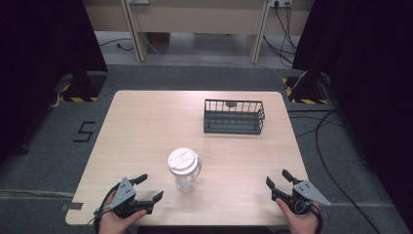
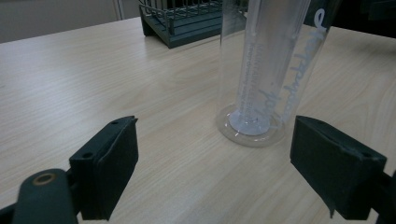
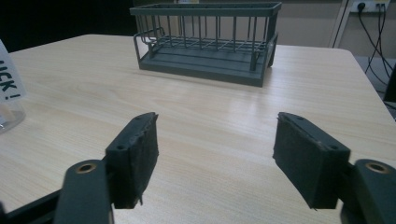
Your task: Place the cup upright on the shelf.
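Clear cup [image 1: 184,169], white lid, upright, white lettering down its side. Left gripper [image 1: 146,187] spread wide just beside it, empty. Right gripper [image 1: 278,180] likewise spread, well apart.

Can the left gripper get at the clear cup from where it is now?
Probably yes. The left gripper is open, and the clear cup stands upright just ahead of it, slightly to its right. Only bare table lies between them; the wire basket sits farther back.

High view: overhead, facing forward and down on the bench [image 1: 146,126]. Gripper views: low, close to the benchtop; both share the wire basket [image 3: 205,42].
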Demonstrator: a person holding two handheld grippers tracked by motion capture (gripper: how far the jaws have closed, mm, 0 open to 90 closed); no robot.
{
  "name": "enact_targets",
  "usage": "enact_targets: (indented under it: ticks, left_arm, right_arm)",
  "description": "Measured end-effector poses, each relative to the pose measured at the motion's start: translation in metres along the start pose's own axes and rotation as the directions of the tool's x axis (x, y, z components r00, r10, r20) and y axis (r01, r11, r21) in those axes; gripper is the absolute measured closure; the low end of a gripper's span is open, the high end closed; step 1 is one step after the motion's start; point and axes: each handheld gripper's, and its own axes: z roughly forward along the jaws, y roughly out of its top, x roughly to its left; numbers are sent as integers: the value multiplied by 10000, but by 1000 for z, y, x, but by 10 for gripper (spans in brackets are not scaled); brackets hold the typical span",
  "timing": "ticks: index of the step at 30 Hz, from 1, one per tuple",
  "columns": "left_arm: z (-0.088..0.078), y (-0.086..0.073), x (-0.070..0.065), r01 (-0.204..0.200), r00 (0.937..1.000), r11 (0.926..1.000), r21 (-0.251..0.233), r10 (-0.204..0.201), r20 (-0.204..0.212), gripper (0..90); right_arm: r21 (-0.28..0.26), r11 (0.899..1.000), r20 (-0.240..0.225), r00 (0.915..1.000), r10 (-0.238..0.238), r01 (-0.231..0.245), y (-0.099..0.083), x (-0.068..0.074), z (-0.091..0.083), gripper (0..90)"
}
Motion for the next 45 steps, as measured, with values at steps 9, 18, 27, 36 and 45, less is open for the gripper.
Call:
enact_targets:
  ticks: [9,18,27,36,45]
  left_arm:
    - [15,8,-11,-385,9960,9981,-478,422,791,146]
    - [33,16,-12,-572,9904,9952,-788,666,1211,145]
    - [57,22,-19,-812,9812,9925,-910,956,1676,145]
    - [73,28,-22,-1084,9775,9909,-803,1209,1726,133]
    - [87,30,-21,-899,9776,9920,-886,1049,1824,147]
  right_arm:
    - [19,10000,-63,10000,54,-54,0,0,0,286]
    - [36,9997,-81,9997,222,-222,0,-1,1,286]
    - [49,9998,-136,9997,192,-192,1,-2,1,284]
    - [55,9998,-128,9997,193,-192,1,-2,2,280]
    - [111,9998,-174,9997,148,-147,1,-2,2,279]
